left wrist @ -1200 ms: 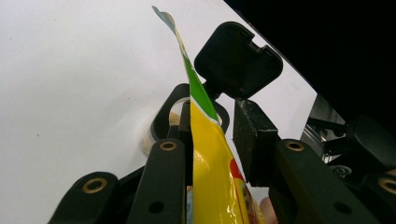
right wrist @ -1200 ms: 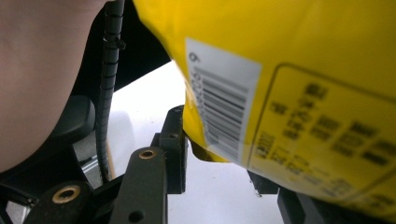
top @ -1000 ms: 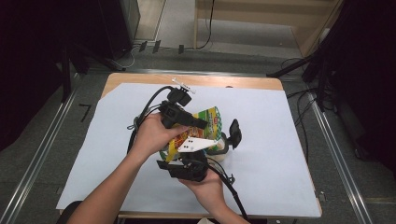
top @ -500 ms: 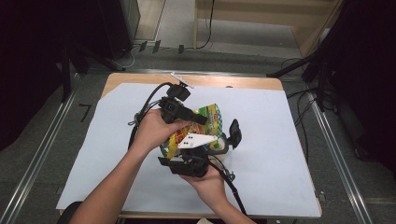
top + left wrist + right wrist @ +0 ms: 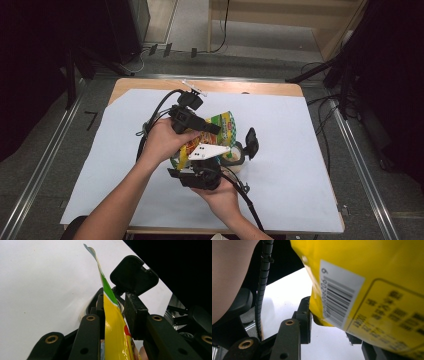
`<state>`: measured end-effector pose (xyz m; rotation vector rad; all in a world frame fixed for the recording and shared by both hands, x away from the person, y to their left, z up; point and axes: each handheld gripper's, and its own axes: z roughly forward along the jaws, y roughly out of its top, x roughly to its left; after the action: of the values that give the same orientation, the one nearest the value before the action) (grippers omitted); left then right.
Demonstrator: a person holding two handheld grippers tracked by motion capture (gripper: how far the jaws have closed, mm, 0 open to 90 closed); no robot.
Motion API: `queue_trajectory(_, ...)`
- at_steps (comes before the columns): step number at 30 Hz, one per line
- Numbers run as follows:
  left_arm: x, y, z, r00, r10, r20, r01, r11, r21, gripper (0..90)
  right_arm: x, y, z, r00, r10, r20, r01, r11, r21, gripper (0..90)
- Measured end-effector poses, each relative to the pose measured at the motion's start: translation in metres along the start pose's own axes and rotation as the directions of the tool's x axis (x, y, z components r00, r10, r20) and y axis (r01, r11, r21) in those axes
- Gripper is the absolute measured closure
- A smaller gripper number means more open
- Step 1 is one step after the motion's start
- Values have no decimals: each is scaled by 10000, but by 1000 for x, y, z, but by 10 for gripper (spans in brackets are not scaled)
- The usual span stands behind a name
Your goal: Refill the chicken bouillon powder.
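A yellow and green snack bag (image 5: 222, 122) hangs tilted over the middle of the white-covered table (image 5: 310, 150), held between both hands. My left gripper (image 5: 209, 128) comes in from the left and is shut on the bag's upper edge; in the left gripper view my left gripper (image 5: 115, 302) pinches the thin bag (image 5: 112, 325) on edge. My right gripper (image 5: 202, 162), with its grey plate on top, grips from below. In the right gripper view the bag's barcoded side (image 5: 374, 277) lies between the jaws of my right gripper (image 5: 329, 322). A round jar (image 5: 234, 156) sits under the bag with its black flip lid (image 5: 251, 142) raised.
The black lid (image 5: 133, 275) stands just beyond the left jaws. Black cables (image 5: 150, 125) trail from both grippers across the sheet. The table's wooden far edge (image 5: 210, 86) and metal floor rails (image 5: 357, 165) border the work area.
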<state>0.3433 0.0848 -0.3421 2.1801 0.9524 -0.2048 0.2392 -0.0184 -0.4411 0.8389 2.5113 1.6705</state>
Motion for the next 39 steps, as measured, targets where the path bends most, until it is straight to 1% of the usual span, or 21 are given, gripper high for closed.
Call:
queue_trajectory(5, 1, -1, -1, 10000, -59, -39, 59, 10000, 29, 744, 0, 0, 1, 10000, -42, -19, 43, 10000, 31, 635)
queue_trajectory(9, 3, -1, -2, 9999, -147, 44, 146, 9999, 63, 744, 2, 1, 1, 10000, 13, -65, -13, 10000, 42, 635)
queue_trajectory(14, 3, -1, -1, 9998, -171, 35, 171, 9998, 87, 744, 2, 1, 1, 10000, 29, -69, -28, 10000, 69, 634)
queue_trajectory(18, 5, -1, 0, 9995, -292, 106, 290, 9995, 144, 744, 3, 1, 0, 9999, 68, -74, -67, 9999, 94, 633)
queue_trajectory(23, 4, -1, 0, 9998, -199, 56, 199, 9997, 140, 743, 3, 1, 0, 10000, 29, -63, -28, 10000, 95, 634)
queue_trajectory(29, 4, -1, -1, 9996, -266, 112, 264, 9995, 163, 742, 4, 1, 0, 9999, 68, -77, -68, 9999, 84, 633)
queue_trajectory(39, 4, -1, 0, 9995, -266, 145, 263, 9995, 182, 740, 4, 2, -1, 10000, 68, -62, -68, 9999, 90, 633)
